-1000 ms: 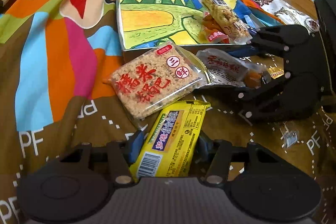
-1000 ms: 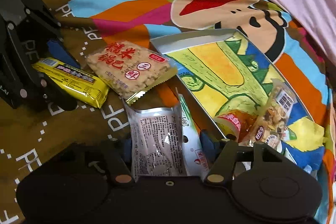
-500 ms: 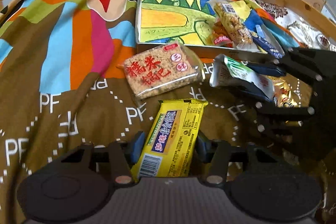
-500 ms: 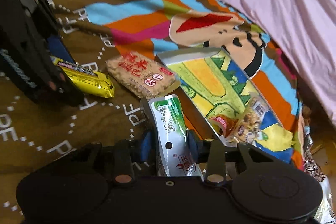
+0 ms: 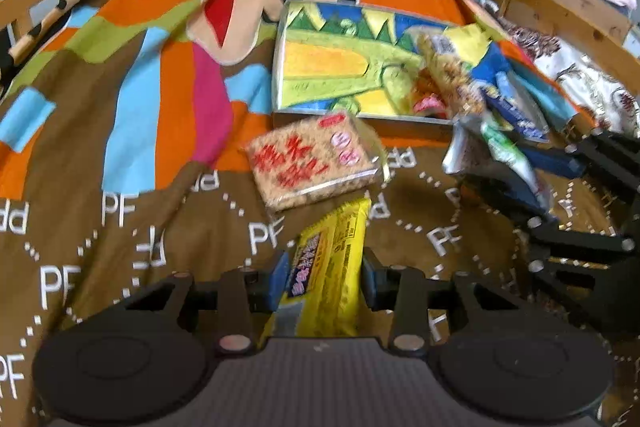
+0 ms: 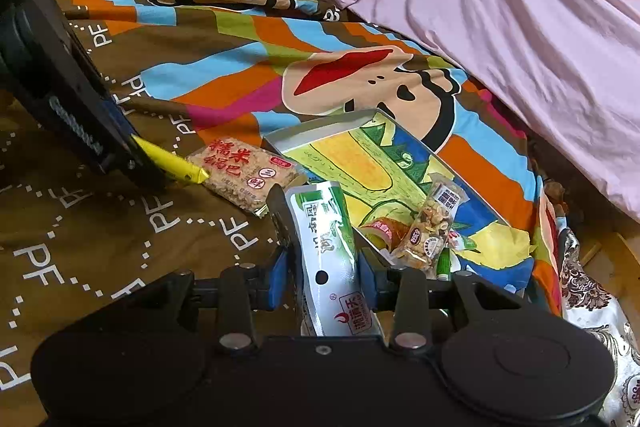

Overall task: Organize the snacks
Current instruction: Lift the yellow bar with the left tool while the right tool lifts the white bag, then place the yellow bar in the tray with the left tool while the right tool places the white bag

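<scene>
Both hand-held grippers carry snacks toward the tray

Nearest, the left hand-held gripper is clamped on the yellow bar, long axis pointing away; the right hand-held gripper pinches the green-white pouch lengthwise, lifted for carrying. Beyond lies the rice cracker pack on the bed, then the picture tray holding snacks.

A brown bedspread with bright stripes, a cartoon face and white letters covers the bed, a pink sheet bunched beside it, a wooden bed frame behind.
</scene>
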Tool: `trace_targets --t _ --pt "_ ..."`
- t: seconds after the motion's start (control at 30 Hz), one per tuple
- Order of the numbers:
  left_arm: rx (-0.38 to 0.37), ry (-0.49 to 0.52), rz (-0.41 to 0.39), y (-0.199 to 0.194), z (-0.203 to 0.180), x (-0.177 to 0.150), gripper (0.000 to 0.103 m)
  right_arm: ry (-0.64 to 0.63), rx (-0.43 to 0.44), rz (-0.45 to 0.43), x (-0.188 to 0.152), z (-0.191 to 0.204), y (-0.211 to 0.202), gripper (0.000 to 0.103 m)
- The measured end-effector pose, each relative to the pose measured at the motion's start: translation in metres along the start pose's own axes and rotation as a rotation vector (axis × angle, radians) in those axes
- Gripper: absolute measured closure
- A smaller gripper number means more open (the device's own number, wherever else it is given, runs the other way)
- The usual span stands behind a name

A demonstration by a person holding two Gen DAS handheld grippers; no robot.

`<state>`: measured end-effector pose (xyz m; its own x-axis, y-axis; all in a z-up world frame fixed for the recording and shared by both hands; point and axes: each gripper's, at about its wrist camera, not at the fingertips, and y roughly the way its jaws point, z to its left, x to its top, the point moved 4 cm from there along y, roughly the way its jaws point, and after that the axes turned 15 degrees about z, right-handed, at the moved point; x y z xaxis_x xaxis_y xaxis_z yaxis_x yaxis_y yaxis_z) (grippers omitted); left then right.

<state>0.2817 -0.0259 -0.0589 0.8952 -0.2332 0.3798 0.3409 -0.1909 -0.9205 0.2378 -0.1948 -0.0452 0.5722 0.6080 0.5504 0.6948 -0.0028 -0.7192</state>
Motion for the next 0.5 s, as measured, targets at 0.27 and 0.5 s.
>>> trace_targets --t 0.27,0.5 --pt "-0.015 -0.066 0.021 0.000 0.022 -0.008 0.081 0.014 0.020 -0.019 0.003 0.000 0.001 0.063" --pt "-0.041 -0.110 0.011 -0.005 0.031 -0.008 0.091 -0.006 0.021 -0.043 0.010 0.007 -0.005 0.063"
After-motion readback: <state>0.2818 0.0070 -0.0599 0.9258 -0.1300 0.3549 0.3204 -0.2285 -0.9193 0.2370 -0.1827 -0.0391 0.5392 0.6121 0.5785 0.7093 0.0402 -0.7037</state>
